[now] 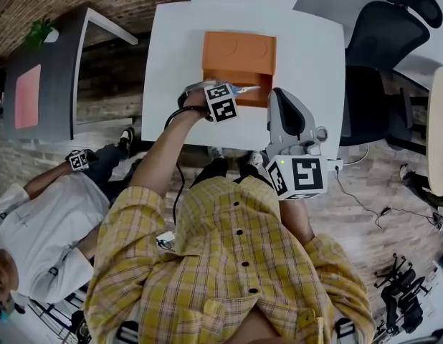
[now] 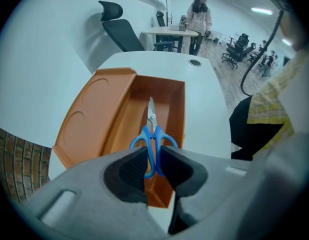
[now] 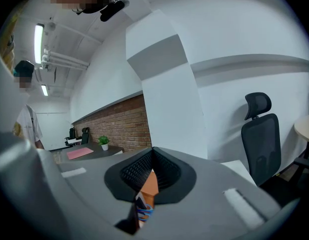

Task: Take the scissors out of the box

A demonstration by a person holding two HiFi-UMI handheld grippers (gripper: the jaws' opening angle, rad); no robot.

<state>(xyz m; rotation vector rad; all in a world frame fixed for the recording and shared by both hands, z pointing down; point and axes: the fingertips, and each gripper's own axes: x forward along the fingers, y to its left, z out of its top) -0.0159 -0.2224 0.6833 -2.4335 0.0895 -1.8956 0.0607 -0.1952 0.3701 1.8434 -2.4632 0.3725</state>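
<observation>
An orange box point(image 1: 239, 54) lies open on the white table point(image 1: 171, 70), its lid folded back. My left gripper point(image 1: 227, 92) points steeply down over the box's near end and is shut on the blue-handled scissors point(image 1: 244, 89). In the left gripper view the pads clamp the scissors point(image 2: 153, 136) by the handles, blades pointing away above the box's inside point(image 2: 167, 96); the lid point(image 2: 94, 114) lies to the left. My right gripper point(image 1: 274, 95) hovers to the right of the box, nearly level, shut with nothing held. Through the slit of the right gripper point(image 3: 153, 154) I glimpse the box point(image 3: 150, 184) and scissors point(image 3: 143, 211).
A black office chair point(image 1: 379, 70) stands right of the table. A seated person in white point(image 1: 35, 228) is at the lower left, beside a dark desk point(image 1: 35, 84). Another person point(image 2: 198, 14) stands by a far table. Cables lie on the floor point(image 1: 365, 206).
</observation>
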